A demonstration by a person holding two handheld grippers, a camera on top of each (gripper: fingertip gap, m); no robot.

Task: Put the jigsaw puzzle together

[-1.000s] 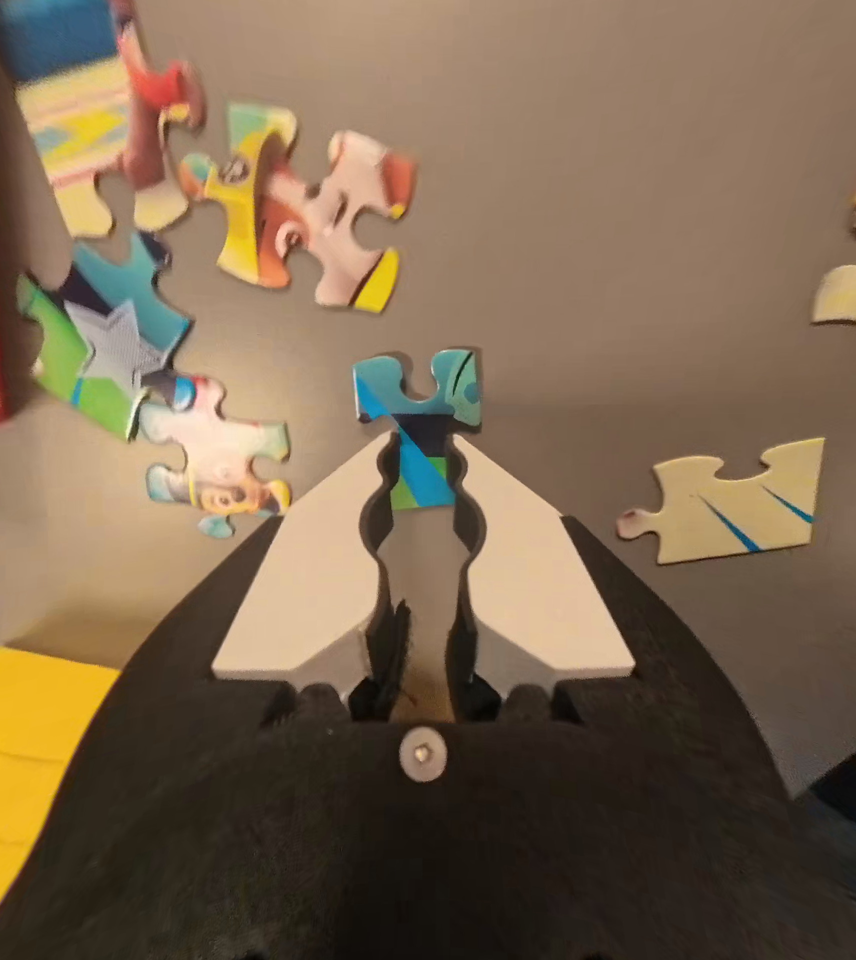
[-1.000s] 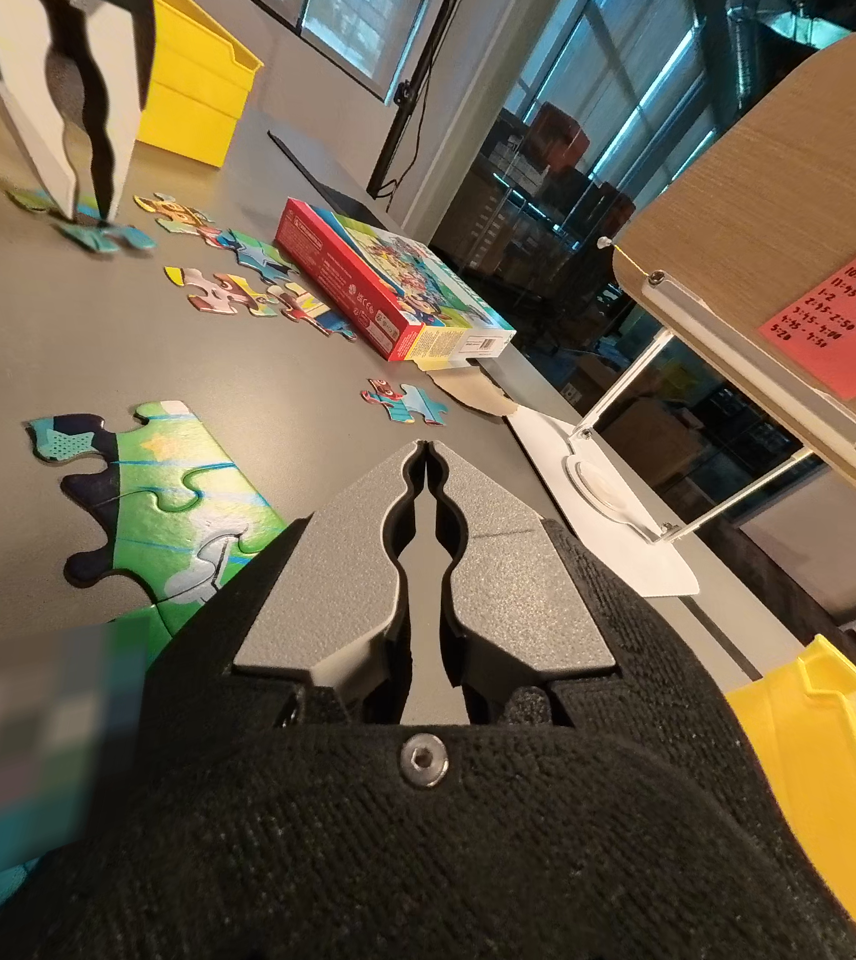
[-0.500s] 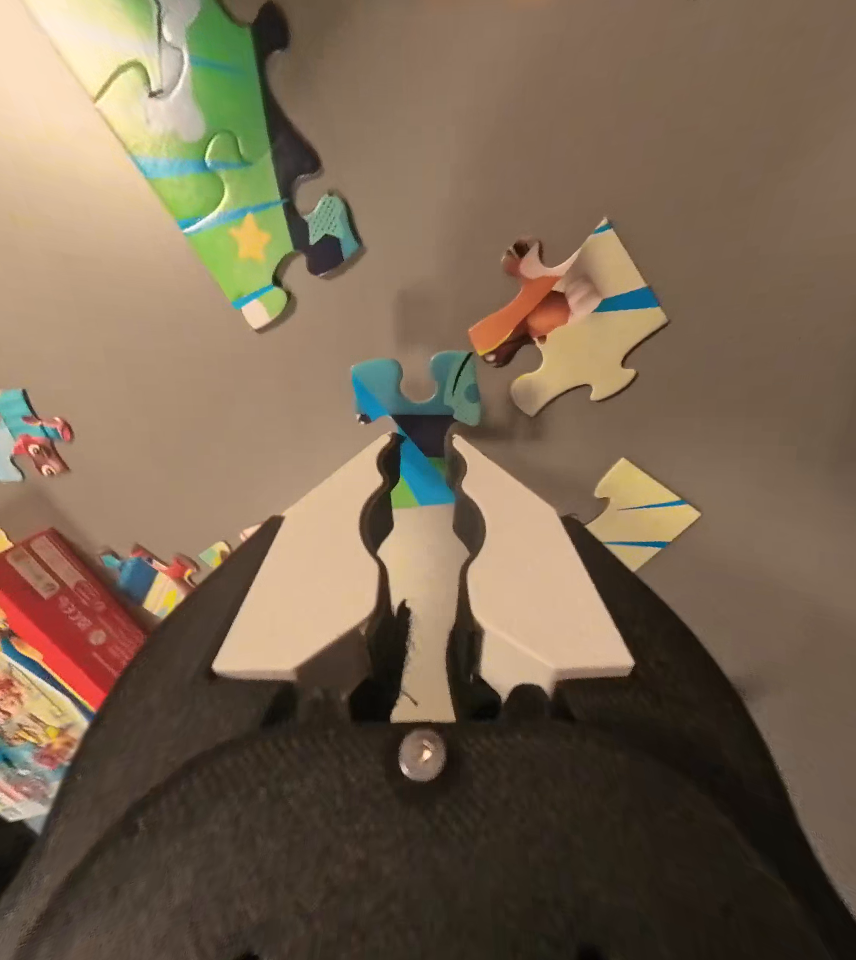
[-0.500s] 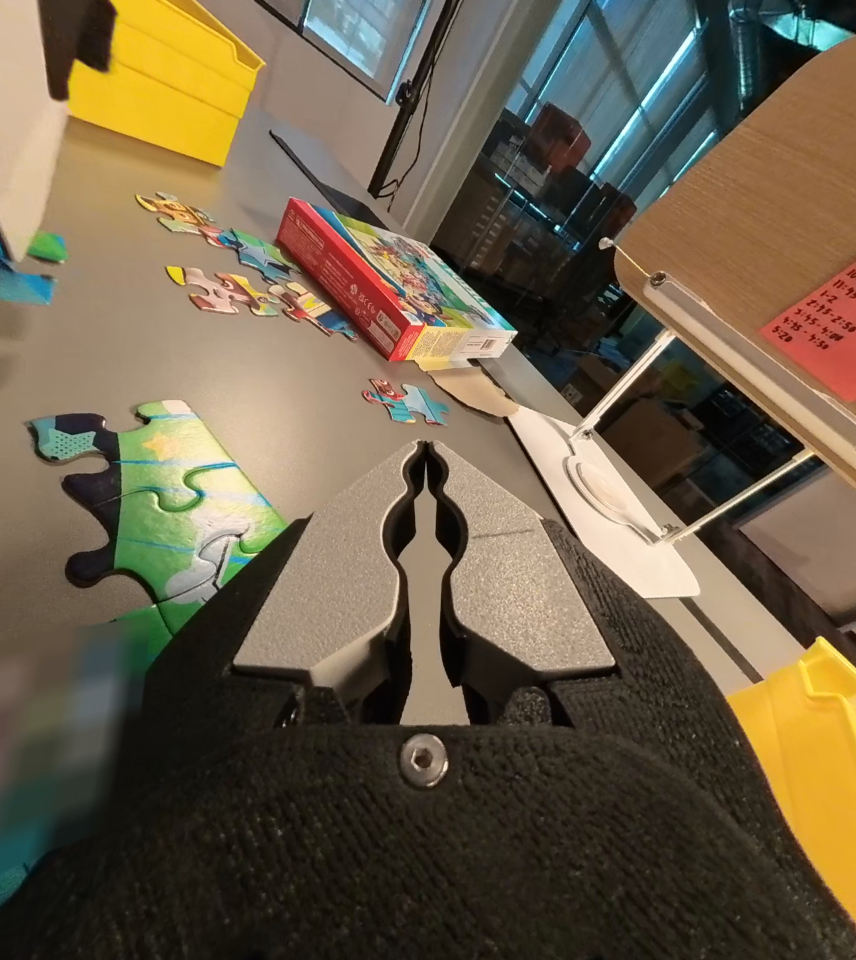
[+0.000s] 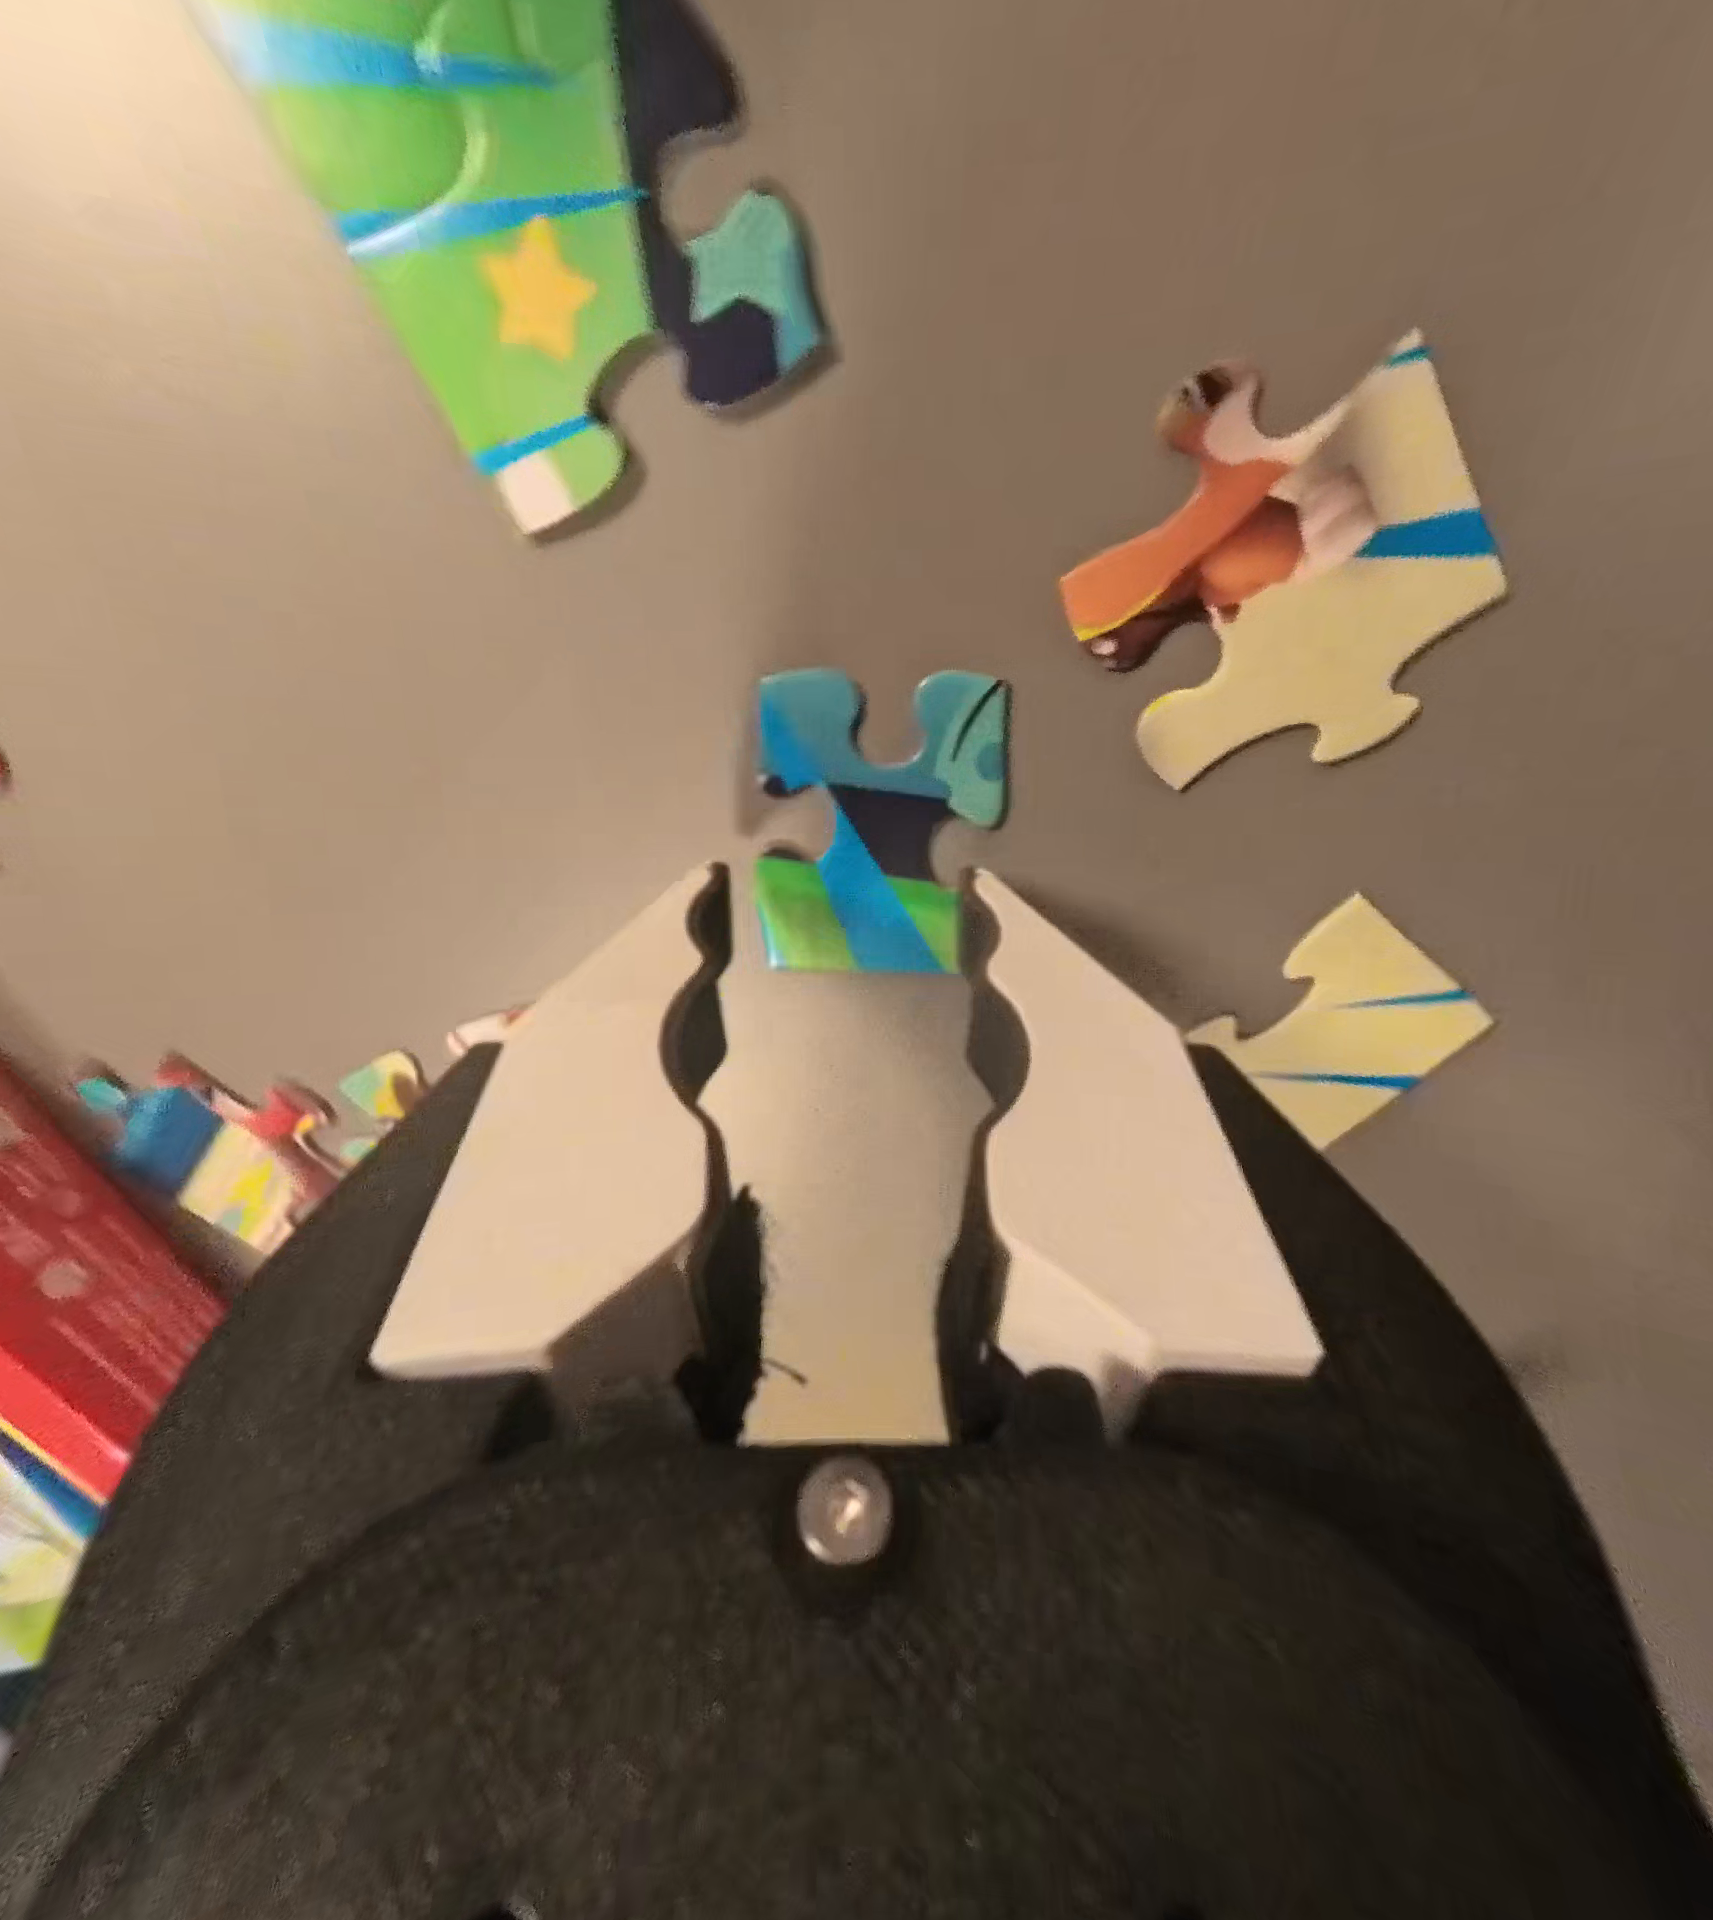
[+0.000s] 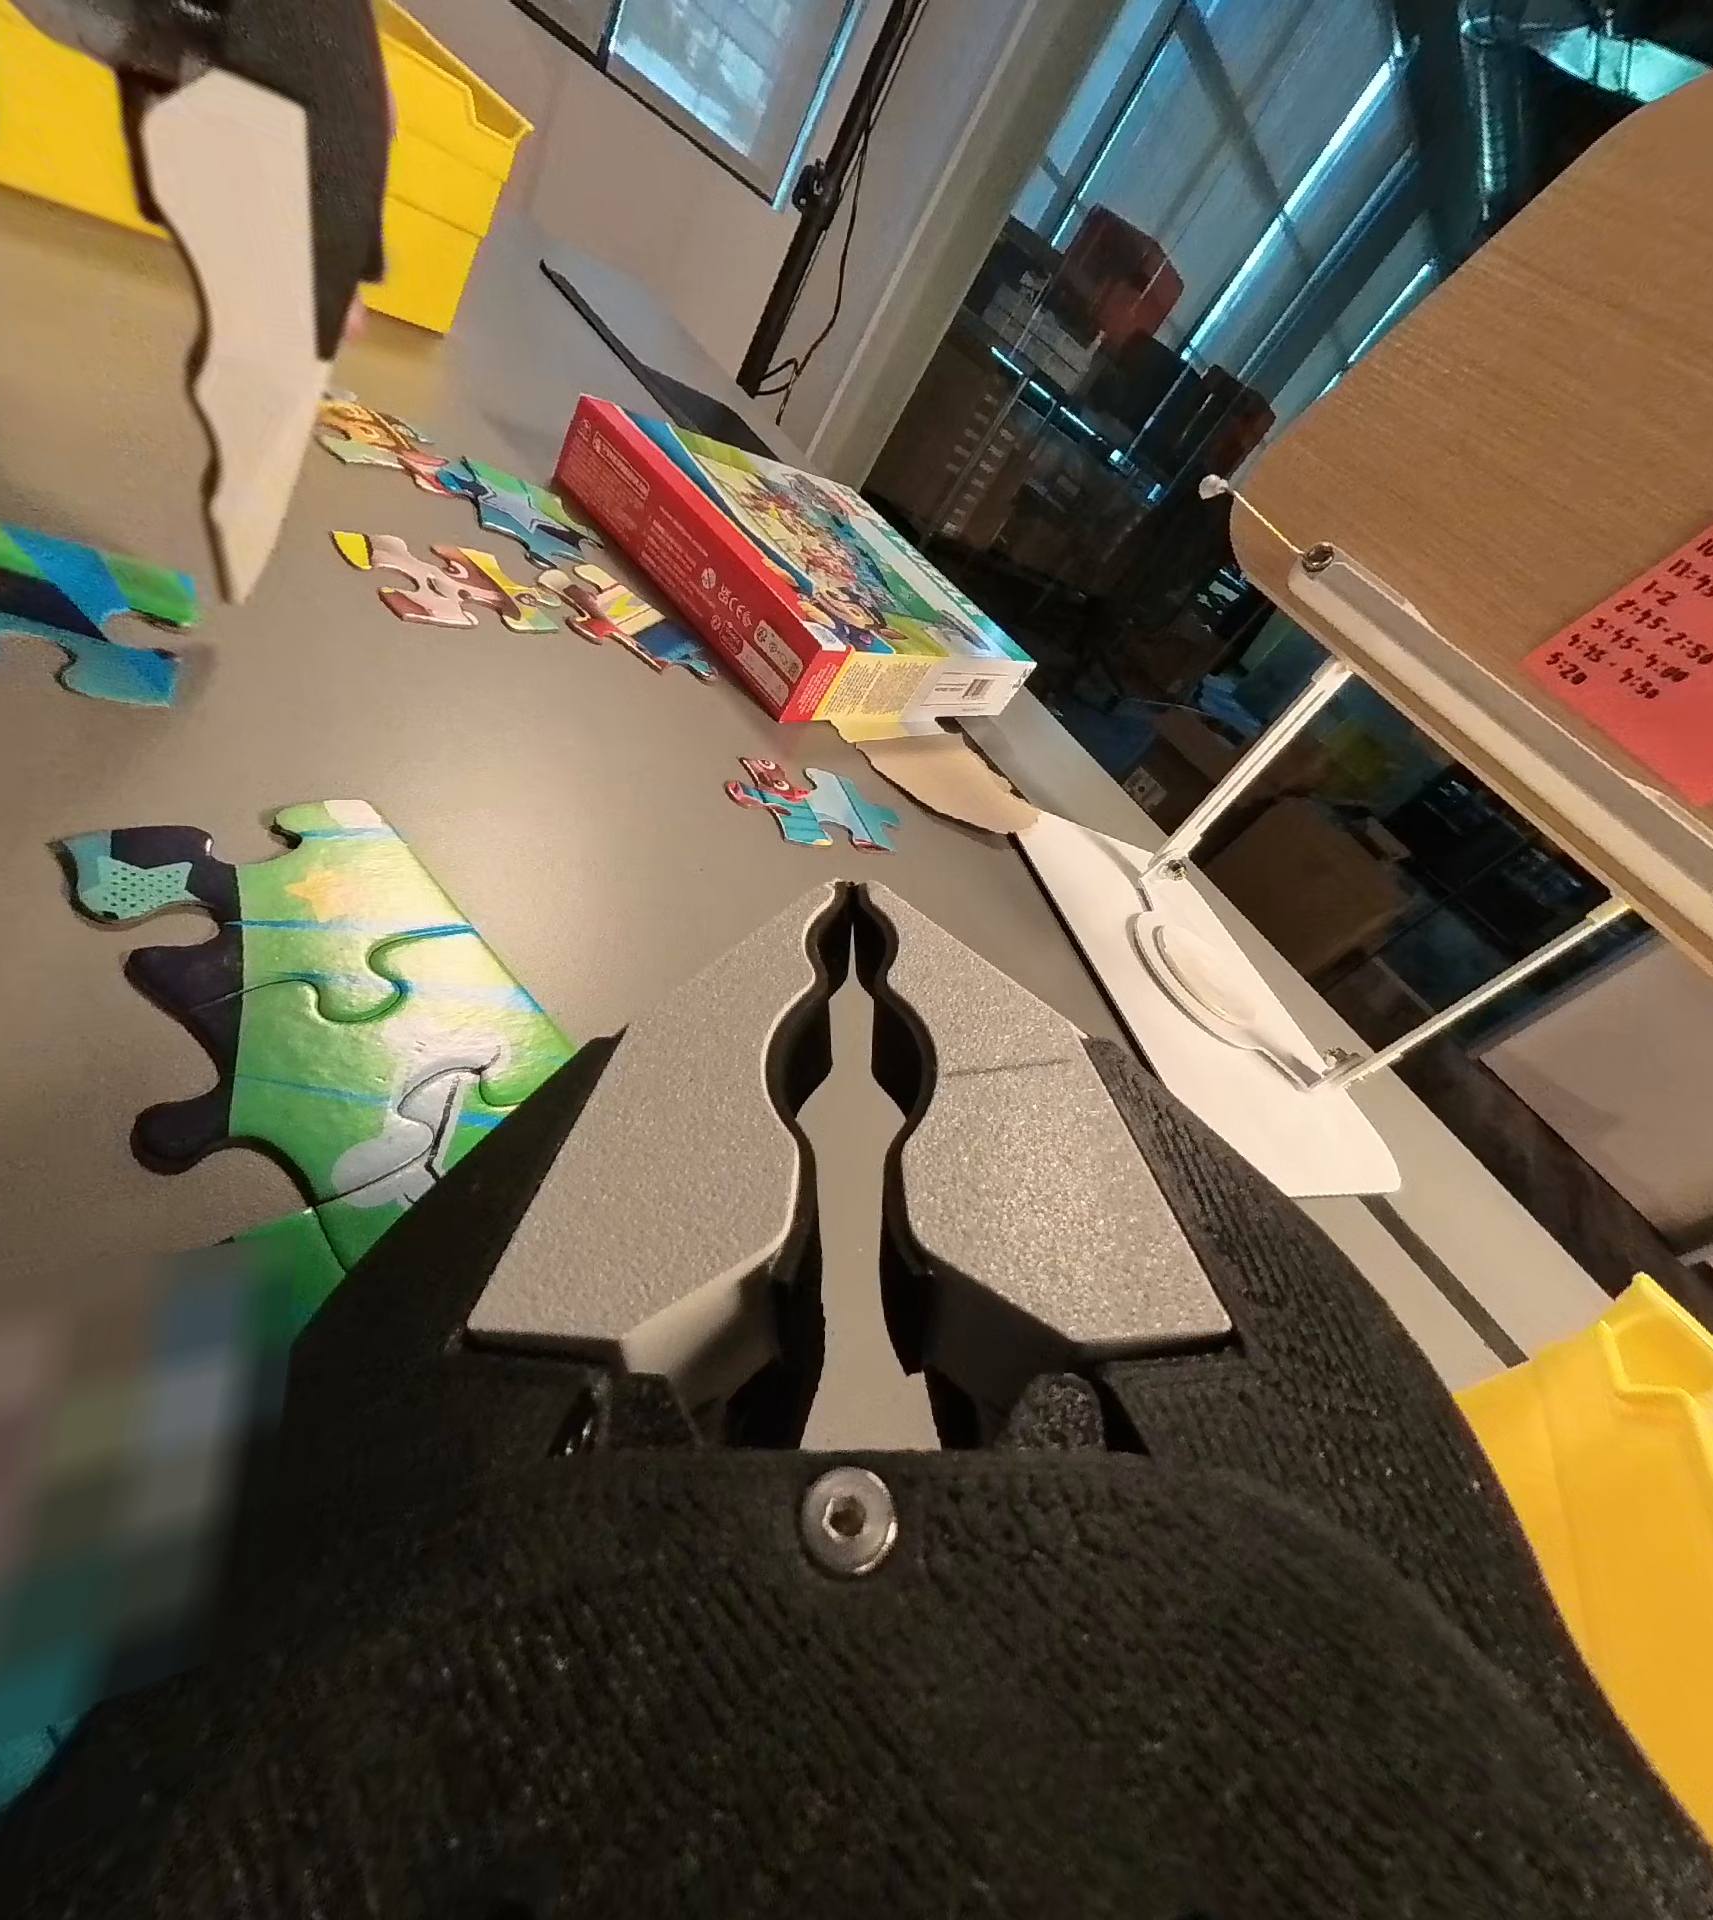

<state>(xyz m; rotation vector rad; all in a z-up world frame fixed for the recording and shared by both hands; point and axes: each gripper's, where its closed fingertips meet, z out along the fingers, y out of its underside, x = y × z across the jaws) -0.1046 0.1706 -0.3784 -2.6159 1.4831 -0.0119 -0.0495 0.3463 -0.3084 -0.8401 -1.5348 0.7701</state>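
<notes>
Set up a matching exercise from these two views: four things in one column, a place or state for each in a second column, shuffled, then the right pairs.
Things
1. left gripper
2. right gripper
3. blue and green puzzle piece
4. red puzzle box

States or places
A. fingertips closed together on nothing
B. lying flat on the grey table between open fingertips
C. fingers spread apart, holding nothing
D. at the table's far edge, beside loose pieces

Pairs: 1-C, 2-A, 3-B, 4-D
</notes>
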